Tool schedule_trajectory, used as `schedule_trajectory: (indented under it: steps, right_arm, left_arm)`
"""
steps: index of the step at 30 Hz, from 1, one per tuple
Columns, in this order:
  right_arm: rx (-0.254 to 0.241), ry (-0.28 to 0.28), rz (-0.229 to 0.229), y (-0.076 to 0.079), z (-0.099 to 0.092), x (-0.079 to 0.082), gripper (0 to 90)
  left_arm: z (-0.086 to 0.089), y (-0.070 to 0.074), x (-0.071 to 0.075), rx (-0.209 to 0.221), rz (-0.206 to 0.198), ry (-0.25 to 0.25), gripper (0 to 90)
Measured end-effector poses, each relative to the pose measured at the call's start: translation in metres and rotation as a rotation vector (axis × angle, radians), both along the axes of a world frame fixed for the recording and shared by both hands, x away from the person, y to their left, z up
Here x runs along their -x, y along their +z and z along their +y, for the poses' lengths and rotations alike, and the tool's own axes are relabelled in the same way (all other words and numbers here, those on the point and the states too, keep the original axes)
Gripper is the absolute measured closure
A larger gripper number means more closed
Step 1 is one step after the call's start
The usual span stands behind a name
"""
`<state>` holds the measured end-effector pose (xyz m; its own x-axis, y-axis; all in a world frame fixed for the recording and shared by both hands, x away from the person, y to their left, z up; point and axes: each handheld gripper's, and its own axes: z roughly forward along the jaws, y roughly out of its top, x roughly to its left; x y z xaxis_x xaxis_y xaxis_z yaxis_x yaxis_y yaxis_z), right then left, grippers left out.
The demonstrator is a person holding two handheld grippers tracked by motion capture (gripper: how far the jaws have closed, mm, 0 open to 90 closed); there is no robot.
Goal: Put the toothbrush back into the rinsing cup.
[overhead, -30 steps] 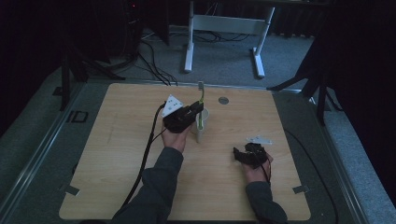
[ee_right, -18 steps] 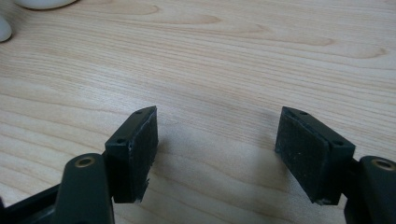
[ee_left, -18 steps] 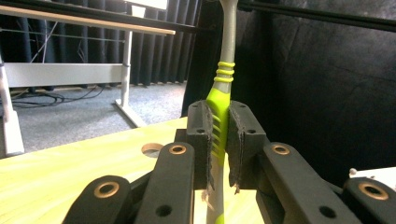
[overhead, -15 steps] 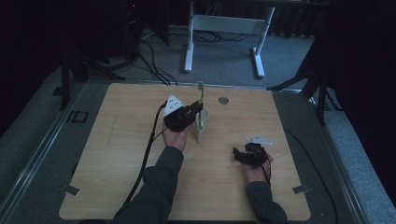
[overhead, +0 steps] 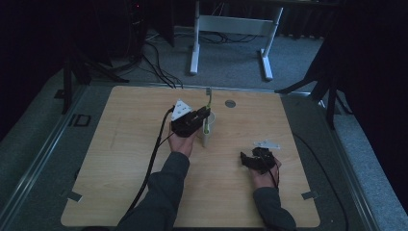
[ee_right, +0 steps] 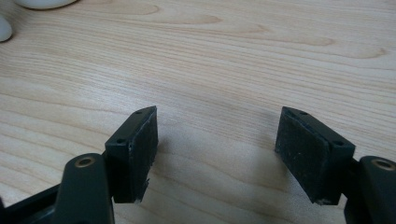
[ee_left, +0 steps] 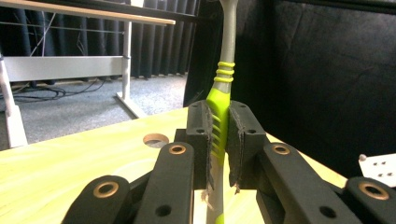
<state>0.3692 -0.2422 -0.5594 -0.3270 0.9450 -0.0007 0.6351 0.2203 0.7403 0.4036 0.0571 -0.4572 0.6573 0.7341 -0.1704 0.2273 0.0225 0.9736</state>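
High view. A light wooden table (overhead: 120, 192) is seen from above. Near its middle, a toothbrush (overhead: 208, 103) with a green and grey handle is held upright, its lower end inside a pale cup (overhead: 208, 130) that stands on the tabletop. The left gripper (overhead: 198, 117), carried by the left hand (overhead: 182, 142), is placed just beside the cup's rim, with its jaws brought in on the toothbrush handle. A grey three-cornered plate (overhead: 181, 109) is mounted on top of this gripper, and a black cable (overhead: 151, 163) is trailed from it toward the near table edge. A round metal grommet (overhead: 230, 103) is set into the tabletop beyond the cup. The right gripper (overhead: 246, 160) is held low over the table, well apart from the cup, toward the near right.

Left gripper view. The toothbrush (ee_left: 221, 107) is pinched between the two black pads, which are pressed against the green ribbed part of the handle; the grey neck is carried upward out of the frame. The grommet (ee_left: 156, 139) is noted on the tabletop beyond the jaws.

Right gripper view. The right gripper (ee_right: 217, 140) is recorded with its jaws spread wide and nothing between the pads, bare wood being seen in the gap. A rounded white edge (ee_right: 44, 3), probably the cup's base, is caught at the upper left corner.
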Motion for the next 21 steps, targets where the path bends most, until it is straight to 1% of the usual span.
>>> schedule_trajectory:
  steps: [6,7,9,14,16,17,18,19,20,21]
  right_arm:
    - [0.0,0.001,0.001,0.0,0.0,0.0,29.4]
    - [0.0,0.001,0.001,0.0,0.0,0.0,29.4]
    - [0.0,0.001,0.001,0.0,0.0,0.0,29.4]
    - [0.0,0.001,0.001,0.0,0.0,0.0,29.4]
    - [0.0,0.001,0.001,0.0,0.0,0.0,29.4]
    - [0.0,0.001,0.001,0.0,0.0,0.0,29.4]
    - [0.0,0.001,0.001,0.0,0.0,0.0,29.4]
    - [0.0,0.001,0.001,0.0,0.0,0.0,29.4]
    - [0.0,0.001,0.001,0.0,0.0,0.0,29.4]
    - [0.001,0.001,0.001,0.0,0.0,0.0,29.4]
  left_arm:
    - [-0.001,-0.003,0.001,-0.009,0.003,-0.004,80.0]
    - [0.0,-0.005,0.001,-0.012,0.012,-0.007,79.9]
    - [0.0,-0.007,0.001,-0.025,0.019,-0.01,79.7]
    - [0.0,-0.01,0.002,-0.028,0.033,-0.012,79.5]
    - [0.0,-0.012,0.001,-0.053,0.053,-0.04,79.1]
    - [0.0,-0.012,0.001,-0.053,0.053,-0.04,76.1]
    - [0.0,-0.014,0.001,-0.06,0.062,-0.059,76.1]
    - [0.0,-0.016,0.002,-0.071,0.068,-0.064,68.3]
    - [0.0,-0.016,0.002,-0.071,0.068,-0.064,61.8]
    - [-0.001,-0.022,0.005,-0.119,0.089,-0.048,50.6]
